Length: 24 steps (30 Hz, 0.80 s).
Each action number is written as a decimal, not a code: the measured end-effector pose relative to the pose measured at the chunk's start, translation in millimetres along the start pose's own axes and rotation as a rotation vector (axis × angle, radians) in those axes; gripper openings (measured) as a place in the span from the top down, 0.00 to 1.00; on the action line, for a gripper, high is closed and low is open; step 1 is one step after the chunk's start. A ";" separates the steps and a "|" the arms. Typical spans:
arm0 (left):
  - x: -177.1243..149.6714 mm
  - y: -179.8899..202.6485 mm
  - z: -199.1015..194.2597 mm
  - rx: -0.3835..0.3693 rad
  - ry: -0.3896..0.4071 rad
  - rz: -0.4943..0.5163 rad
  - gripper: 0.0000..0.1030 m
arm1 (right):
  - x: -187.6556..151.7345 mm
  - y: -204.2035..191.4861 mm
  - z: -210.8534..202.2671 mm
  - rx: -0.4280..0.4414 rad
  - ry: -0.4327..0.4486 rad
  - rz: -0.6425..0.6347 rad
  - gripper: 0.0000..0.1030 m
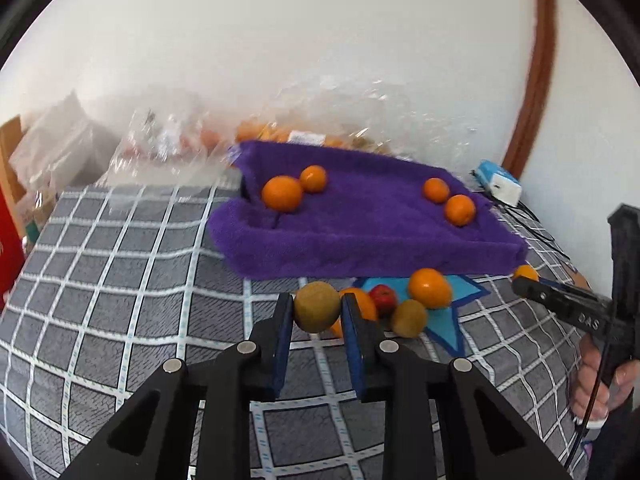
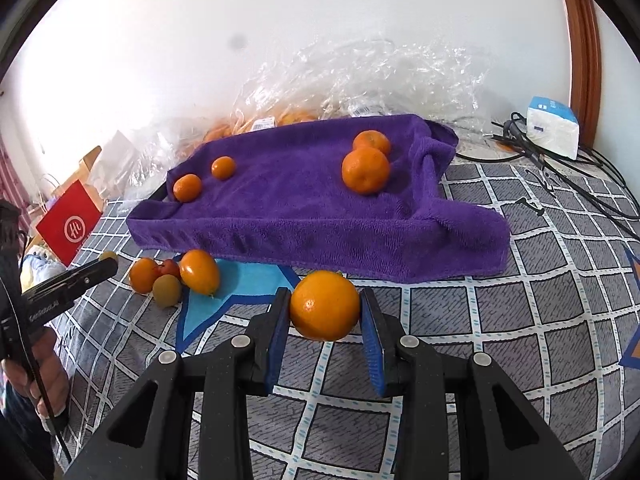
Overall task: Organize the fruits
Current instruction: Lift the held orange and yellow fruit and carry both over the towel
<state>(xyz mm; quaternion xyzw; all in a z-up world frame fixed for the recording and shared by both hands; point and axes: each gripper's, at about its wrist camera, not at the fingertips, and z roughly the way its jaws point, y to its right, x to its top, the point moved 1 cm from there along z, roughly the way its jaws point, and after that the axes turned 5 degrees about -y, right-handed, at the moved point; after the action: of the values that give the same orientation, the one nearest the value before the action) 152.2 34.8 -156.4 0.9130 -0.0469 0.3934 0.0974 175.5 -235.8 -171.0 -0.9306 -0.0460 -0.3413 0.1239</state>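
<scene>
Left gripper (image 1: 317,310) fingers pinch a greenish-brown kiwi (image 1: 317,307), lifted just in front of the loose fruit pile on the bed (image 1: 120,280). Right gripper (image 2: 325,312) fingers clamp an orange (image 2: 325,306), held just before the near edge of the purple towel-covered tray (image 2: 320,240).

Handling, judged: kiwi is light, soft, bruises easily, so grip across its middle, gently. Orange is firmer, round, can roll or slip; take it at its widest part.

Counts: four oranges on the tray, in two pairs near opposite ends. Pile on the bed: two oranges, one more kiwi (image 1: 408,317), one small red fruit (image 1: 383,298). More oranges in the plastic bags (image 2: 360,80) behind the tray, not countable.
</scene>
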 end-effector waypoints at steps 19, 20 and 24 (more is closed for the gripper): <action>9.4 -9.9 -23.0 0.018 0.039 -0.045 0.77 | 7.0 -12.6 -16.6 -0.046 0.054 -0.026 0.67; 13.3 -10.2 -27.9 0.026 0.043 -0.043 0.77 | 11.4 -13.9 -21.0 -0.049 0.066 -0.026 0.67; 39.4 -10.6 -45.6 0.030 0.087 -0.039 0.77 | 40.1 -19.6 -32.6 -0.096 0.098 -0.039 0.67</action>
<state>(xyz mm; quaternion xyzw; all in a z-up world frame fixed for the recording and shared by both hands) 148.6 54.6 -98.6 0.8971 -0.0190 0.4315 0.0931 182.5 -225.3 -117.2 -0.9167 -0.0415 -0.3903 0.0748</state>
